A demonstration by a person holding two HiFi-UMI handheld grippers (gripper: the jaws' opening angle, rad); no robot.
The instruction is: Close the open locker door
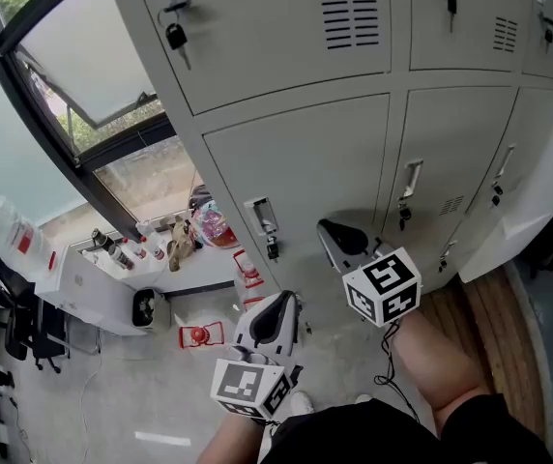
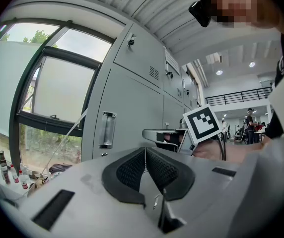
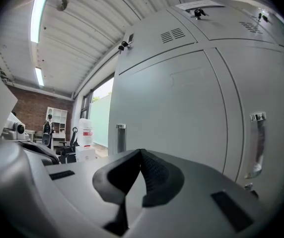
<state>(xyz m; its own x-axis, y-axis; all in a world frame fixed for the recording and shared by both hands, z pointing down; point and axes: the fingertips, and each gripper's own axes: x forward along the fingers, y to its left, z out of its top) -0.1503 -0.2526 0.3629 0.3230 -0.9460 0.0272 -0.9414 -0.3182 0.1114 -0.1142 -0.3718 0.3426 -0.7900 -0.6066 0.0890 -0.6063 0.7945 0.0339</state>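
A bank of grey lockers point(image 1: 296, 172) fills the head view. The lower door nearest me carries a recessed handle point(image 1: 262, 222) with a key below it, and it looks flush with its neighbours. My left gripper point(image 1: 281, 303) hangs low in front of that door, jaws shut with nothing between them. My right gripper point(image 1: 333, 230) is a little higher and to the right, close to the door face, also shut and empty. In the left gripper view the pads point(image 2: 132, 170) meet below the handle point(image 2: 106, 129). The right gripper view shows its pads point(image 3: 154, 175) together before two handles point(image 3: 120, 138).
A tall window point(image 1: 73, 75) stands left of the lockers. Below it a white cabinet point(image 1: 93, 288) holds several bottles, and red items point(image 1: 199, 334) lie on the grey floor. Office chairs point(image 1: 20, 332) are at the far left. Keys point(image 1: 175, 37) hang from the upper door.
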